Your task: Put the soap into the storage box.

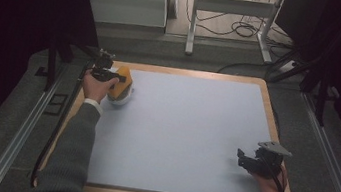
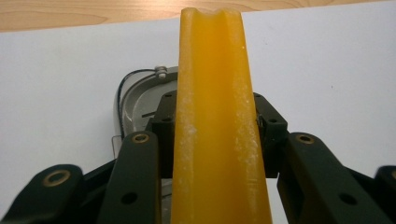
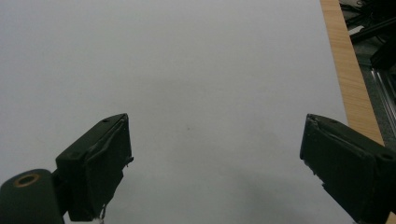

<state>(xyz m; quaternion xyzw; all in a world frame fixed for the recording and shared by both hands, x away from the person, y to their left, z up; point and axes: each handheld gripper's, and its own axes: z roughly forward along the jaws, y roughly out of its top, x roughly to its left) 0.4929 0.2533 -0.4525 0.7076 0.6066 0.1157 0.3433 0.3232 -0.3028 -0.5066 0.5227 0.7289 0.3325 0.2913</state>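
The left gripper was clamped on a yellow sponge above a metal bowl near the mat's far left corner (right gripper idle, jaws apart), so pressing off-centre could tip the bowl.

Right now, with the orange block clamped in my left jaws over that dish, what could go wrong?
The orange block is gripped low, its length sticking out past the jaws, so it may pivot or slip. The grey dish with its wire handle sits right beneath; lowering carelessly could knock or tip it. It also lies near the table's wooden edge.
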